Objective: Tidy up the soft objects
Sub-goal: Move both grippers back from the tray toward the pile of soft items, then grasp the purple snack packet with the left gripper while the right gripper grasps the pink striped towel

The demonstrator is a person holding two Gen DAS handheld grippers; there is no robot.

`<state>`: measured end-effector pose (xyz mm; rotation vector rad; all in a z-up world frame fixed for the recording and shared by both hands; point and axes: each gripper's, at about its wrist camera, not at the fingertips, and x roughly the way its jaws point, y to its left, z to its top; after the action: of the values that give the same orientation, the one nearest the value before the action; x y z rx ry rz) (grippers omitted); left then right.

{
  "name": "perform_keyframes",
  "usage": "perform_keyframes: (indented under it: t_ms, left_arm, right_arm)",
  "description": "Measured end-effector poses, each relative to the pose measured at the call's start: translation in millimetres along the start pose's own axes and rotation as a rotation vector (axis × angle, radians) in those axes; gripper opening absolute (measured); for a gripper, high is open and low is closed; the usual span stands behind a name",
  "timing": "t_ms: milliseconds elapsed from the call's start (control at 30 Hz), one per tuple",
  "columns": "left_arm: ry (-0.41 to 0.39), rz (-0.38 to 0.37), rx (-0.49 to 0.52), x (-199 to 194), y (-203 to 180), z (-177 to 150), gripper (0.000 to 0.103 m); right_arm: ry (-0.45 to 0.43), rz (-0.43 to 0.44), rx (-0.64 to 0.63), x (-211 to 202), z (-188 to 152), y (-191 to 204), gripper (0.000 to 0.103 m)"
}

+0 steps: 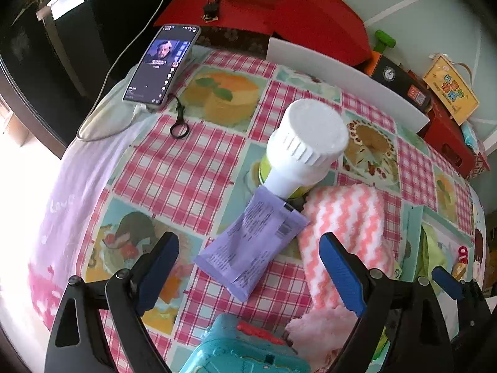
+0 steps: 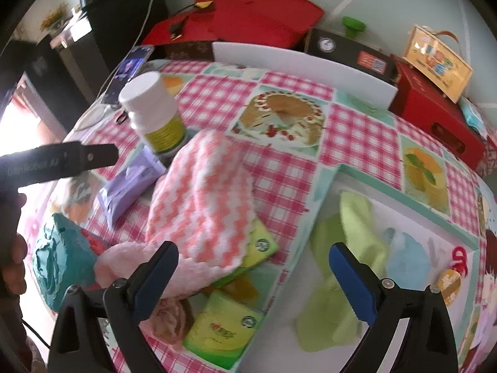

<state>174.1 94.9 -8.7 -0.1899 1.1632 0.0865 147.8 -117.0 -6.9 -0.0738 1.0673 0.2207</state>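
My left gripper (image 1: 248, 269) is open above a purple soft pack (image 1: 251, 245), which lies on the checked tablecloth between its blue pads without touching them. A pink-and-white zigzag cloth (image 1: 344, 227) lies just to its right, with a pale pink fluffy cloth (image 1: 323, 332) nearer. My right gripper (image 2: 254, 279) is open and holds nothing. It hangs over the left wall of a teal-rimmed box (image 2: 403, 192) holding a green cloth (image 2: 357, 248) and a light-blue cloth (image 2: 407, 255). The zigzag cloth (image 2: 202, 195) partly covers two green tissue packs (image 2: 223, 326).
A white-capped bottle (image 1: 307, 143) stands behind the purple pack. A teal toy (image 1: 245, 348) sits at the near edge. A phone (image 1: 161, 65) on a cable lies far left. Red boxes (image 1: 279, 9) and a white board (image 1: 341, 71) line the back.
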Motion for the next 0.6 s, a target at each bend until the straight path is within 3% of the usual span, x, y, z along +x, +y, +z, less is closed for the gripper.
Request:
perform_keyframes:
  t_ms: [300, 600]
  left_arm:
    - [0.037, 0.028, 0.056, 7, 5, 3, 0.092]
    - [0.13, -0.023, 0.139, 24, 11, 14, 0.092]
  right_arm:
    - [0.025, 0.014, -0.042, 12, 1, 14, 0.099]
    - [0.033, 0.04, -0.07, 18, -1, 20, 0.098]
